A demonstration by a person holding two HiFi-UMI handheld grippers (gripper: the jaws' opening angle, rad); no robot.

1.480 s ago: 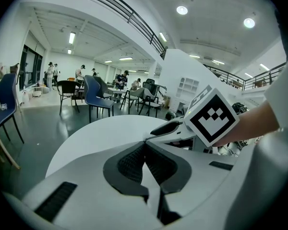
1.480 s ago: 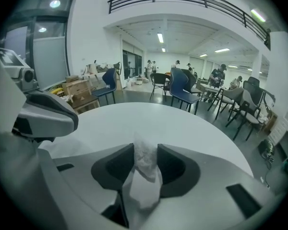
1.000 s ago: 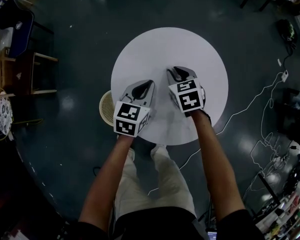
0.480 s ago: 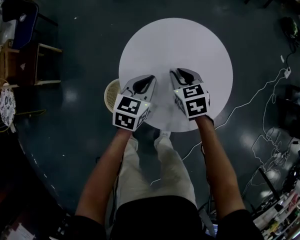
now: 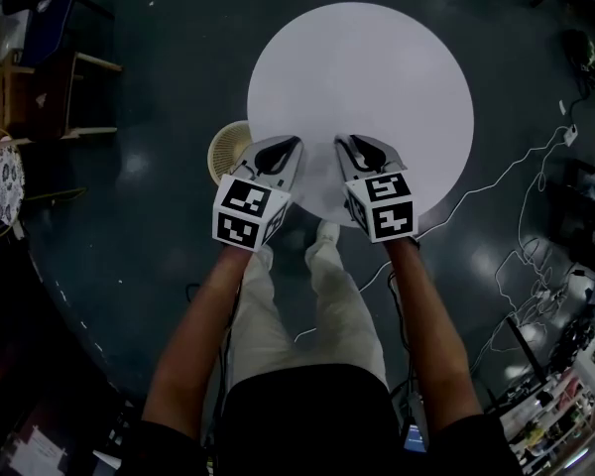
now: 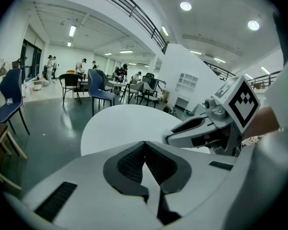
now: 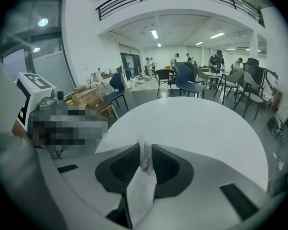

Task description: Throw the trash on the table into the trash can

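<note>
White table (image 5: 377,67), bin (image 5: 225,149) beside it; left gripper (image 5: 292,147) closed, empty; right gripper (image 5: 349,145) pinches tissue (image 7: 143,176); thin pinch may drop it early.

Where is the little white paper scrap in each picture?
Head view: not visible; the right hand-held gripper probably hides it.
Left gripper view: not visible.
Right gripper view: bottom centre, where the paper scrap is pinched between that gripper's jaws.
Shared landmark: the round white table, which shows in all three views.
</note>
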